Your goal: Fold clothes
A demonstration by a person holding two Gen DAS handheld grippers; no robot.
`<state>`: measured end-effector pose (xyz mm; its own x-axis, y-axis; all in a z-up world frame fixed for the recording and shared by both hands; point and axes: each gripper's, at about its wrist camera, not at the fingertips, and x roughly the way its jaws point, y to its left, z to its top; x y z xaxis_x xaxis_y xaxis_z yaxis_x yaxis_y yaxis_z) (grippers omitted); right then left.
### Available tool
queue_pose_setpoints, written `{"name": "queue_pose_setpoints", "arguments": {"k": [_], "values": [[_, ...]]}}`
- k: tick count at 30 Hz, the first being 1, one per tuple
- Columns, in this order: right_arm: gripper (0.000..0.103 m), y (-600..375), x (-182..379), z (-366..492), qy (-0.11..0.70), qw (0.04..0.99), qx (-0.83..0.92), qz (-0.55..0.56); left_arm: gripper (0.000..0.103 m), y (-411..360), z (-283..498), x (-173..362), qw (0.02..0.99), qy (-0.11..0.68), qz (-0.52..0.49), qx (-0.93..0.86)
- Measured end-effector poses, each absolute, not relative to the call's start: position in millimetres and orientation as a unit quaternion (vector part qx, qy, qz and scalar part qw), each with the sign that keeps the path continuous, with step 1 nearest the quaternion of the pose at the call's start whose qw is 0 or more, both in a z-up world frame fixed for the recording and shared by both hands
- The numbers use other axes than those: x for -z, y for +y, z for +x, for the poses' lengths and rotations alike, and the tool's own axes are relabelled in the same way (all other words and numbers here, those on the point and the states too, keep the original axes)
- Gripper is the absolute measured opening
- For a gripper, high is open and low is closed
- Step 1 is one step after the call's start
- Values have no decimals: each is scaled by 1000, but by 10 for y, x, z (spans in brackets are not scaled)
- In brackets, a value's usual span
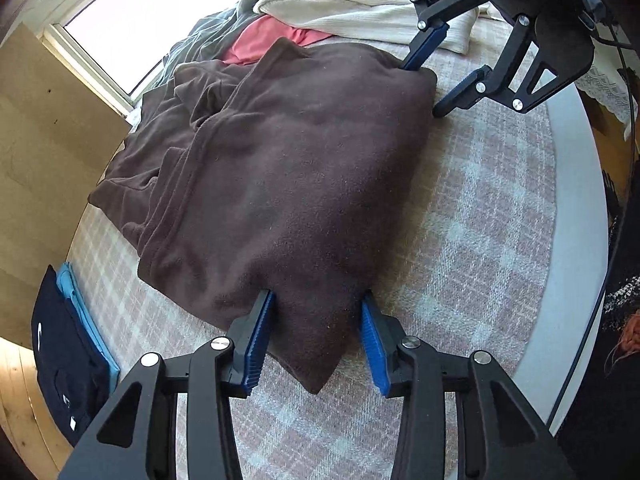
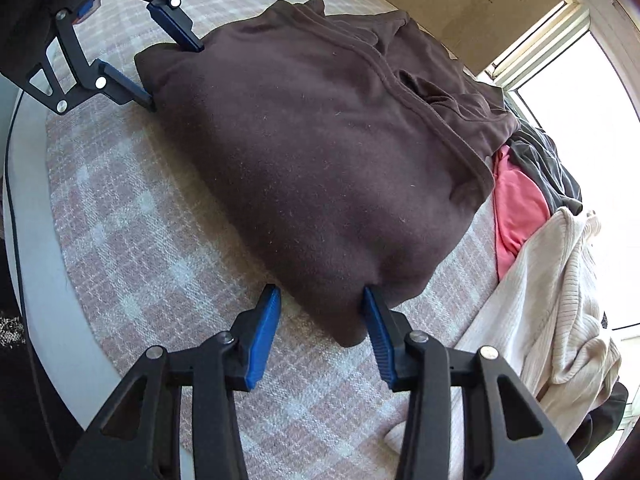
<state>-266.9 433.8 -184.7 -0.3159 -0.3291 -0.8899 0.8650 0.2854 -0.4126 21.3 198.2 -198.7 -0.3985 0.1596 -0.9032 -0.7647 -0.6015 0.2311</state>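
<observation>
Blue-padded left gripper (image 1: 318,340) stands wide open at the bottom of its own view, one finger each side of a near corner of the brown fleece garment (image 1: 288,168), not clamping it. Right gripper (image 2: 320,332) is likewise spread, its right-hand pad touching the other near corner, grasping nothing. Fleece lies folded at frame centre on a pink-and-white checked cover (image 1: 472,216). Beyond it, upper centre of the left view, lie a pink garment (image 1: 260,40), a cream knit sweater (image 1: 340,4) and dark grey cloth (image 1: 212,28). Lower left: folded navy garment (image 1: 60,360) over light blue fabric (image 1: 76,300).
</observation>
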Motion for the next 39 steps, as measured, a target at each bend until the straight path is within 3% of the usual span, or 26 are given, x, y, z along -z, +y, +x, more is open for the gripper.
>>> {"name": "queue_pose_setpoints", "arguments": {"k": [4,16,20,31,39], "values": [[28,4261,1687,-2769,576,546,548,263,21,1882,143,1836,309,287,-463,-779],[21,3509,247,-3056,534,561,586,239,19,1427,-863,557,280,184,-400,-853],[20,2839,52,-3377,538,553,588,243,18,1311,-1498,438,277,163,-401,-858],[19,1101,466,-4630,522,548,570,321,18,942,-3298,990,270,108,-462,-838],[19,514,1121,-5165,506,542,566,360,19,853,-3869,1620,260,76,-495,-825]]}}
